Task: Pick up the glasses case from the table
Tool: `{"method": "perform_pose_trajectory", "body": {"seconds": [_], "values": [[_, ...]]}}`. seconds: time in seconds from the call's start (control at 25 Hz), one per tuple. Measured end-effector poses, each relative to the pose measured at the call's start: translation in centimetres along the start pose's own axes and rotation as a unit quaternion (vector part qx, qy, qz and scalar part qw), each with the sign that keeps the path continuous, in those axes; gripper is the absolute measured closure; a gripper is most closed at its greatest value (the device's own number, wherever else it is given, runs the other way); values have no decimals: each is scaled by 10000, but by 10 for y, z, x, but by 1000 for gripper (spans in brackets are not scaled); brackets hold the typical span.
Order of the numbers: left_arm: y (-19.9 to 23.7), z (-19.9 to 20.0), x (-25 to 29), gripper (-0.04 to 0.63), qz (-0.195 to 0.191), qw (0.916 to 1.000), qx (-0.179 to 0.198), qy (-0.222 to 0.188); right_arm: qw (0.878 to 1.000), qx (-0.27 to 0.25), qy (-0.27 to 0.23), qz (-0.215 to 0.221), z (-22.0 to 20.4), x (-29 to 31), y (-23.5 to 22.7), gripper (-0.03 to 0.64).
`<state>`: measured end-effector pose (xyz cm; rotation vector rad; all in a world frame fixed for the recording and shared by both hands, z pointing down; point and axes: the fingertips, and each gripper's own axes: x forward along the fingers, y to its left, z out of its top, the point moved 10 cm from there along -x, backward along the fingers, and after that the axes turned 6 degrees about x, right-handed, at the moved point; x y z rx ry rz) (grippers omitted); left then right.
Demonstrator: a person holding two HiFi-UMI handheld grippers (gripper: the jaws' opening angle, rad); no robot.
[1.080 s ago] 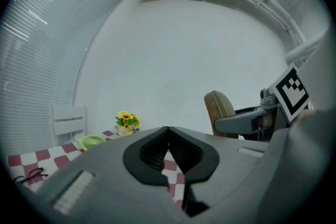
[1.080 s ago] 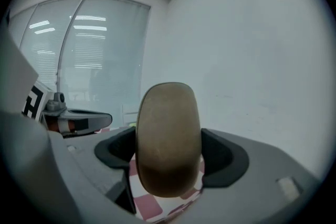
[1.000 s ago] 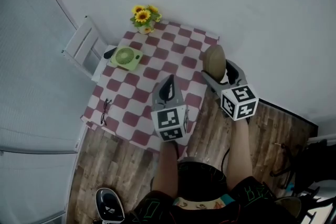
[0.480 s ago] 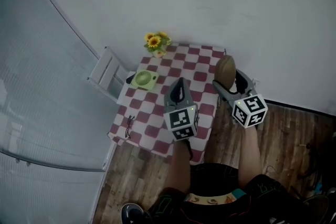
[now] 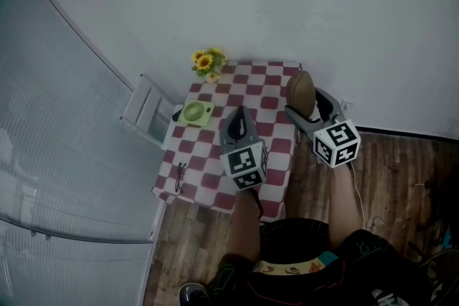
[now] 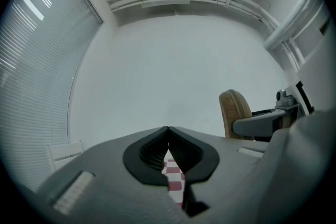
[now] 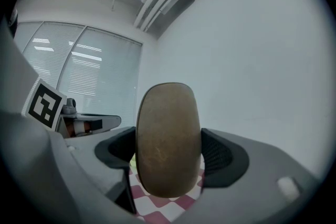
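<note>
The brown oval glasses case stands upright between the jaws of my right gripper, lifted above the right side of the checkered table. In the right gripper view the glasses case fills the gap, and my right gripper is shut on it. My left gripper hovers over the table's middle with its jaws closed and nothing in them. In the left gripper view my left gripper points up at the wall, and the glasses case shows at the right.
On the table stand a small vase of sunflowers at the far corner, a green round fan at the left and a pair of glasses near the front left edge. A white chair stands left of the table. A white wall is behind.
The view has shifted, and the table now sits a little farther and more to the right than a second ago. Both grippers keep their pose, the right one still holding the case.
</note>
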<state>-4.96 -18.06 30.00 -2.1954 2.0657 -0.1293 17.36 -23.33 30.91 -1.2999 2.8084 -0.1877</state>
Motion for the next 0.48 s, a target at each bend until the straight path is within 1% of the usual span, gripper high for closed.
{"method": "perform_pose_trajectory", "body": {"seconds": [0.24,0.48], "values": [[4,-1,-6,588,-25,9999,-77,-60,9998,-168,-8,-46,3,-3,10,236],[3,-5,-10,588,-112,9999,-38,-30,9997,-192,39,-148,1,-7,12,236]]}}
